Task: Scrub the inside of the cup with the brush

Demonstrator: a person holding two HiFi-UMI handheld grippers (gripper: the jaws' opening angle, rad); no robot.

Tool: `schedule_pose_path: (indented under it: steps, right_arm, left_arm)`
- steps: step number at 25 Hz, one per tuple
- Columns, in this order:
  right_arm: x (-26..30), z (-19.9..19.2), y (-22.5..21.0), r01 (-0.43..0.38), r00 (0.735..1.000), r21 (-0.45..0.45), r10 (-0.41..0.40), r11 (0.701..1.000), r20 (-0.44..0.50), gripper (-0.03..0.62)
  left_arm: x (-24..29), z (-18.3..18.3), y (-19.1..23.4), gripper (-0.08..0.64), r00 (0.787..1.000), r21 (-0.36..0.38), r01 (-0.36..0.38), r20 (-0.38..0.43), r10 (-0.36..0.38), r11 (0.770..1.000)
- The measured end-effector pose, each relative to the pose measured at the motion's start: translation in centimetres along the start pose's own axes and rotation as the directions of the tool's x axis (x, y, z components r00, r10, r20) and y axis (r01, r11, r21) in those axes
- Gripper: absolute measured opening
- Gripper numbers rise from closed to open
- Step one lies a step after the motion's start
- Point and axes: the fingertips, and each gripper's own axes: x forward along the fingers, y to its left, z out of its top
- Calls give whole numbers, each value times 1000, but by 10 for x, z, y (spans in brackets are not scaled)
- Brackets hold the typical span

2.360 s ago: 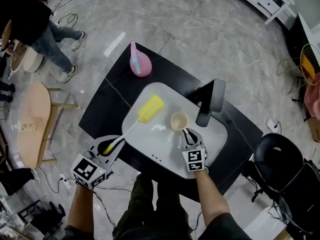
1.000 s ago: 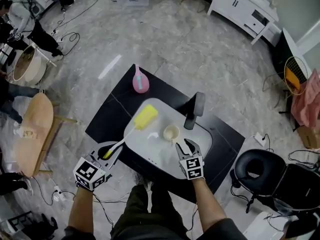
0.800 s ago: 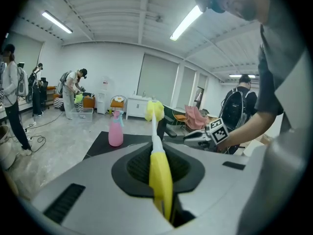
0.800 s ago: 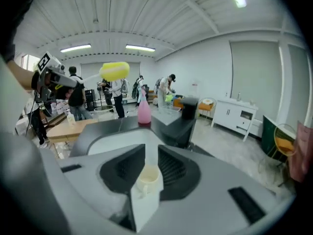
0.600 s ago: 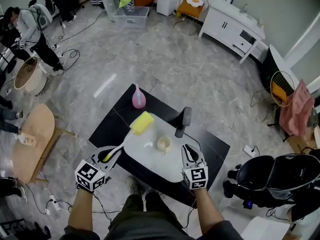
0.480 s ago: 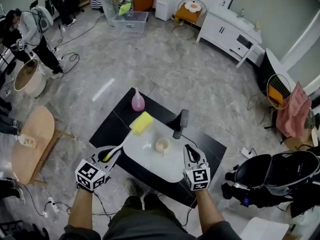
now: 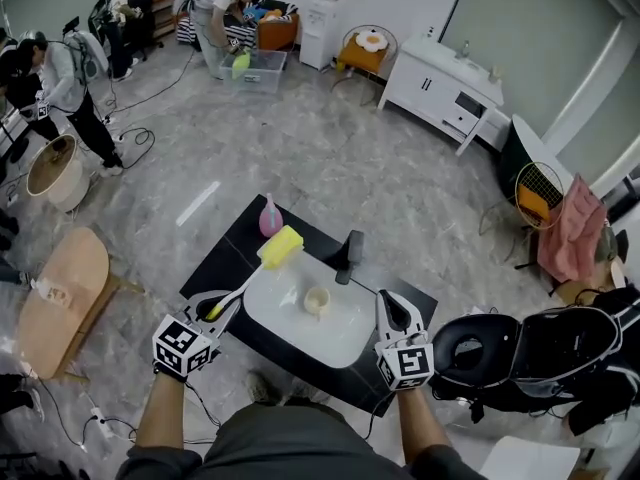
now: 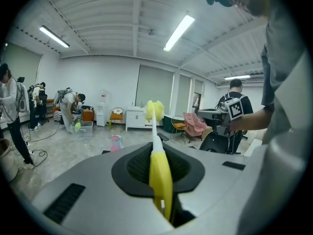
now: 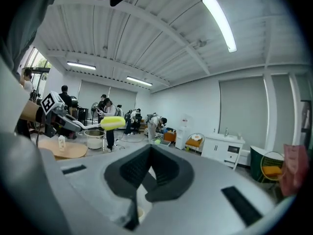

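A small cream cup [image 7: 316, 301] stands upright in the white basin [image 7: 290, 323] on the black table. The brush, with a yellow sponge head [image 7: 281, 246] and a white and yellow handle, stays in my left gripper [image 7: 222, 304], which is shut on the handle at the basin's left edge. In the left gripper view the yellow handle [image 8: 160, 176] runs up between the jaws to the brush head [image 8: 154, 110]. My right gripper [image 7: 387, 301] is to the right of the cup, apart from it, jaws shut and empty. In the right gripper view the shut jaws hide the basin.
A pink bottle [image 7: 270, 218] stands at the table's far left corner. A black faucet [image 7: 349, 254] rises behind the basin. A black office chair [image 7: 480, 353] is close on the right, a wooden table [image 7: 55, 298] on the left. People work at the room's far side.
The right gripper's jaws have gone from open beside the cup to shut, and it has drawn back to the right. The head view has risen. The left gripper keeps the brush.
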Motion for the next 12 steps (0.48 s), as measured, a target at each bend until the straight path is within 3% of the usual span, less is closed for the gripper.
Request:
schedule_pose_path:
  steps: [12]
  right_arm:
    - [-9, 15, -3, 13, 999, 12, -13, 1000, 32, 0]
  left_arm:
    - [5, 7, -4, 31, 1000, 18, 7, 3, -7, 1000]
